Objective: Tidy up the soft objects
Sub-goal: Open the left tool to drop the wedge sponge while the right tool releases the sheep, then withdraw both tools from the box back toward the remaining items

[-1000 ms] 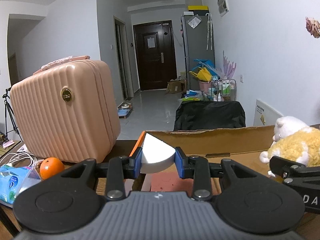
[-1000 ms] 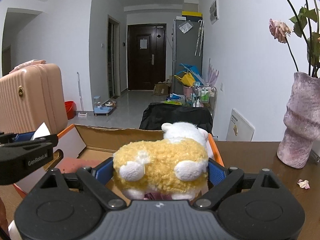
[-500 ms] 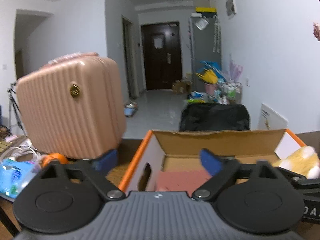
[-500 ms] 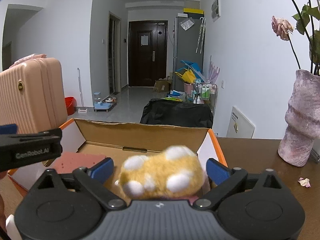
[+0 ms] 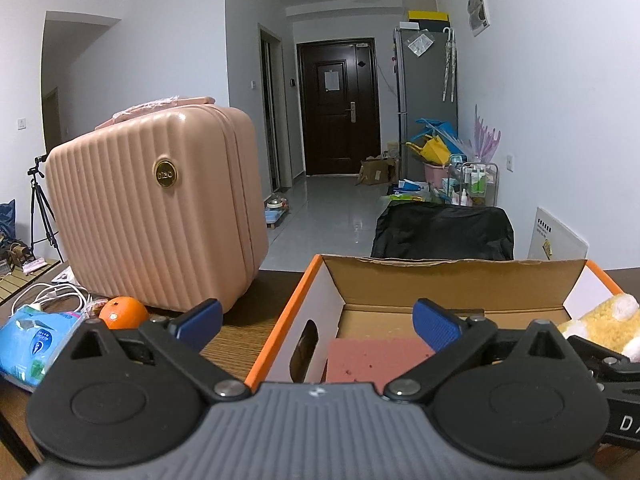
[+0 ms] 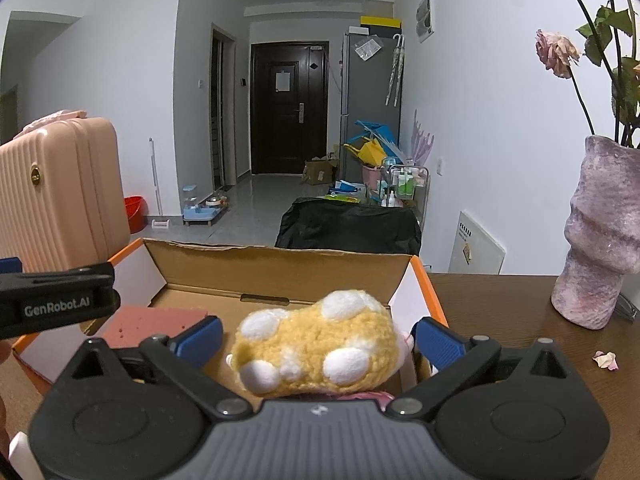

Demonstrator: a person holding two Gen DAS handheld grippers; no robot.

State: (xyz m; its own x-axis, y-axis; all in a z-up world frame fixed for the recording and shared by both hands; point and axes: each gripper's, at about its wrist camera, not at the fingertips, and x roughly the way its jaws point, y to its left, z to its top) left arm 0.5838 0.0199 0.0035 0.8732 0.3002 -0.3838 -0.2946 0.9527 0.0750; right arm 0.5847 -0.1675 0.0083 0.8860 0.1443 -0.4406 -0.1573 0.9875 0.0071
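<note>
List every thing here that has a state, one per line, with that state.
Left gripper: open, nothing between the pads.
Right gripper: open, pads clear of the toy.
Plush toy: lying in the box, paws up.
Cardboard box: open, flap up.
Pink sponge: flat on the box floor.
Pink suitcase: closed, upright.
Front door: shut.
Vase: upright, holding wilted roses.

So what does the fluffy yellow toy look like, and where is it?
The plush toy is fuzzy yellow with white paw-like patches. It lies tipped over inside the cardboard box, at its right end near the white wall. The right gripper stands open around it, pads apart from the fur. A bit of pink shows beneath it.
</note>
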